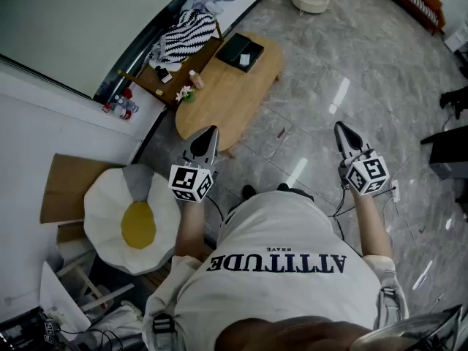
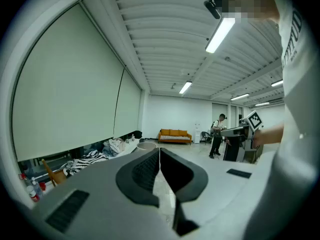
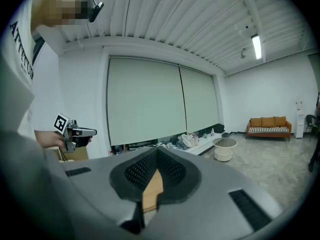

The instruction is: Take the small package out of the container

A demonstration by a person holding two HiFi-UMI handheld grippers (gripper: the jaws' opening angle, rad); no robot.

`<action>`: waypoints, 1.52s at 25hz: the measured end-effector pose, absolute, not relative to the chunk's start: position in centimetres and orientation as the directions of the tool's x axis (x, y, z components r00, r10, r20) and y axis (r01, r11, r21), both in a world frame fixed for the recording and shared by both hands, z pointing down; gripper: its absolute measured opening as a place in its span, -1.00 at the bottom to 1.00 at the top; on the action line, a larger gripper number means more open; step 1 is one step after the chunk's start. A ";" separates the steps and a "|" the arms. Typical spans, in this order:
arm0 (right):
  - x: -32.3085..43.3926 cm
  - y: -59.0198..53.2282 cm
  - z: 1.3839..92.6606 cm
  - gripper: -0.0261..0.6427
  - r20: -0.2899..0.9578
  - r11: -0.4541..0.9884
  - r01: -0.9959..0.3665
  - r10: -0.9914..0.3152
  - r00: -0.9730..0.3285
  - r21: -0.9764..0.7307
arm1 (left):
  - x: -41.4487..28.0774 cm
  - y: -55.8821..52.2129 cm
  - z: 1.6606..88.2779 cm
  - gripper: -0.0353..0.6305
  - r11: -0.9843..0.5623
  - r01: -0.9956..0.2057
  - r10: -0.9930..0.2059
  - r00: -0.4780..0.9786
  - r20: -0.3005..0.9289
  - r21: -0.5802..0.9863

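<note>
Left gripper (image 1: pixel 209 133), right gripper (image 1: pixel 342 129): jaws closed together, nothing between. Dark container (image 1: pixel 238 50) at table (image 1: pixel 227 97) far end. Pale small package (image 1: pixel 246 58) inside, indistinct. Likely light; pinch exposed edge.

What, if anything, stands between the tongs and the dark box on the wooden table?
Nothing visible does. The left tongs and right tongs are shut, empty and held in the air, and only bare table lies before the dark box.
</note>
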State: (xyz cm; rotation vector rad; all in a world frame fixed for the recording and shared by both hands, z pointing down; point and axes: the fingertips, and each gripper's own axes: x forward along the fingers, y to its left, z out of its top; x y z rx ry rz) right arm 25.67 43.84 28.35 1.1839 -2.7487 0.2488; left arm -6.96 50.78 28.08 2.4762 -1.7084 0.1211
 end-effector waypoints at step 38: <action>31.1 43.2 27.9 -0.86 0.190 0.783 -0.614 -0.591 -0.784 -0.100 | 0.5 51.1 28.3 -0.82 -0.275 -0.960 -0.948 0.279 0.156 0.048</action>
